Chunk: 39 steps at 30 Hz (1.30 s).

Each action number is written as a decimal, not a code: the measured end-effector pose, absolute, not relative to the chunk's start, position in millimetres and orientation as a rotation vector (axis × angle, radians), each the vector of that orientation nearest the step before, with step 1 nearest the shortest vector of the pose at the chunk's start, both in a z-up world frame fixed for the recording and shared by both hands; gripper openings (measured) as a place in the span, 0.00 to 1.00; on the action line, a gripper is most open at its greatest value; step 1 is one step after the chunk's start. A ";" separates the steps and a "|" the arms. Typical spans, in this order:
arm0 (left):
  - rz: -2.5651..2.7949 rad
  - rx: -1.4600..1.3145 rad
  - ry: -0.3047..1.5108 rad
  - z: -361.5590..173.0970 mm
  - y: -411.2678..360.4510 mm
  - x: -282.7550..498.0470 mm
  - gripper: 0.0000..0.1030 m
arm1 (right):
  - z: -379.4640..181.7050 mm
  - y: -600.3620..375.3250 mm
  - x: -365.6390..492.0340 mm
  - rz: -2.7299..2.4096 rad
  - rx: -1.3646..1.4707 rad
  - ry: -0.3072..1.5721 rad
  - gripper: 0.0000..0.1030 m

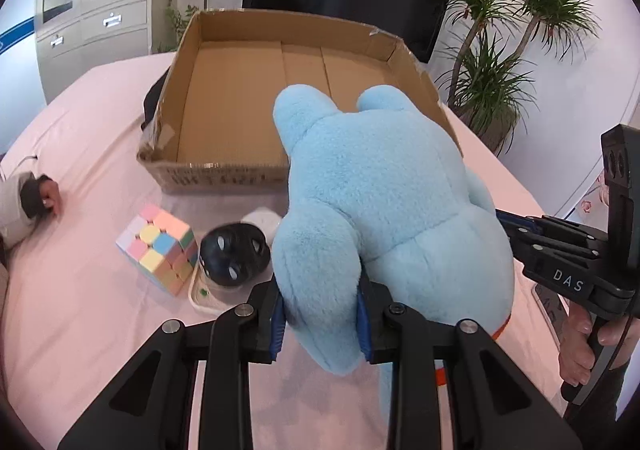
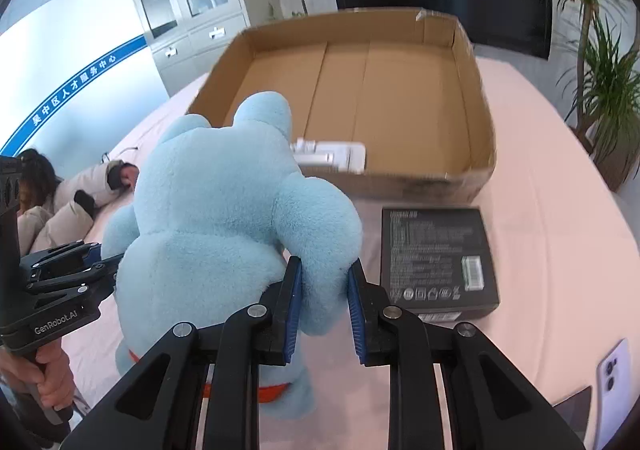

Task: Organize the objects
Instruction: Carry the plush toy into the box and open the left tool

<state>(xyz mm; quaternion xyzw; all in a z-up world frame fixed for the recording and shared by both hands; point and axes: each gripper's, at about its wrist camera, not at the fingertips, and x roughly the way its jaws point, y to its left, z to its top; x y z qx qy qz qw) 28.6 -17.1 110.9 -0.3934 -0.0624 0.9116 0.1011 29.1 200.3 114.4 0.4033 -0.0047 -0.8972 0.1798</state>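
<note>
A big light-blue plush toy (image 1: 380, 202) hangs just above the pink table, in front of an open cardboard box (image 1: 240, 90). My left gripper (image 1: 320, 290) is shut on one of its soft limbs, the blue pads pressing into the fur. In the right wrist view my right gripper (image 2: 324, 278) is shut on another limb of the plush toy (image 2: 216, 218). Each gripper shows in the other's view at the toy's far side: the right gripper (image 1: 520, 234) and the left gripper (image 2: 108, 266). An orange band shows at the toy's lower end.
A pastel puzzle cube (image 1: 158, 250), a black perforated object (image 1: 234, 256) in a small white tray and a white lump lie left of the toy. A black carton (image 2: 436, 258) and a phone (image 2: 612, 382) lie to the right. A white item (image 2: 332, 156) shows behind the box's (image 2: 472, 178) near wall. A person's sleeve (image 2: 80, 190) rests on the table's left.
</note>
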 end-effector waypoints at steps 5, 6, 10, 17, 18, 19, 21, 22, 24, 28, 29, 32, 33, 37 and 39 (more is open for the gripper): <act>2.720 -1.094 -0.145 132.1 -18.9 16.5 0.24 | 141.3 194.9 27.6 -2.583 1.065 0.001 0.18; 2.722 -1.085 -0.144 134.6 -20.1 14.4 0.24 | 145.7 194.1 27.2 -2.590 1.053 0.003 0.18; 2.729 -1.044 -0.157 148.6 -24.8 5.1 0.24 | 165.2 191.2 21.6 -2.618 1.001 -0.008 0.18; 2.761 -0.959 -0.159 174.7 -33.8 -20.7 0.24 | 199.1 184.2 3.4 -2.652 0.906 -0.023 0.18; 2.767 -0.952 -0.157 177.0 -34.3 -23.4 0.24 | 201.8 182.9 -0.1 -2.654 0.897 -0.025 0.18; 2.770 -0.944 -0.153 180.1 -35.2 -27.7 0.24 | 206.3 181.3 -5.6 -2.658 0.886 -0.027 0.18; 2.777 -0.928 -0.139 187.6 -36.5 -38.3 0.24 | 212.9 179.9 -13.7 -2.666 0.870 -0.034 0.18; 2.779 -0.922 -0.133 190.7 -37.5 -43.7 0.24 | 216.4 178.6 -19.2 -2.668 0.863 -0.029 0.18; 2.778 -0.905 -0.119 197.5 -38.9 -57.2 0.24 | 224.0 176.9 -32.2 -2.673 0.848 -0.028 0.18; 2.764 -0.905 -0.116 204.5 -41.6 -89.2 0.24 | 234.0 176.1 -59.9 -2.686 0.828 -0.030 0.18; 2.764 -0.908 -0.110 205.2 -41.5 -97.8 0.24 | 235.2 175.8 -69.3 -2.692 0.828 -0.032 0.18; 2.770 -0.918 -0.085 202.7 -38.4 -120.7 0.24 | 233.5 175.6 -97.9 -2.696 0.849 -0.037 0.18; 2.768 -0.932 -0.073 199.8 -36.9 -131.2 0.24 | 230.8 174.4 -108.9 -2.700 0.862 -0.031 0.18; 2.734 -1.025 -0.058 177.1 -31.7 -171.5 0.24 | 214.8 170.7 -150.7 -2.722 0.929 -0.008 0.18; 2.716 -1.104 -0.063 157.5 -28.1 -192.9 0.24 | 202.6 168.8 -169.5 -2.732 0.968 0.016 0.18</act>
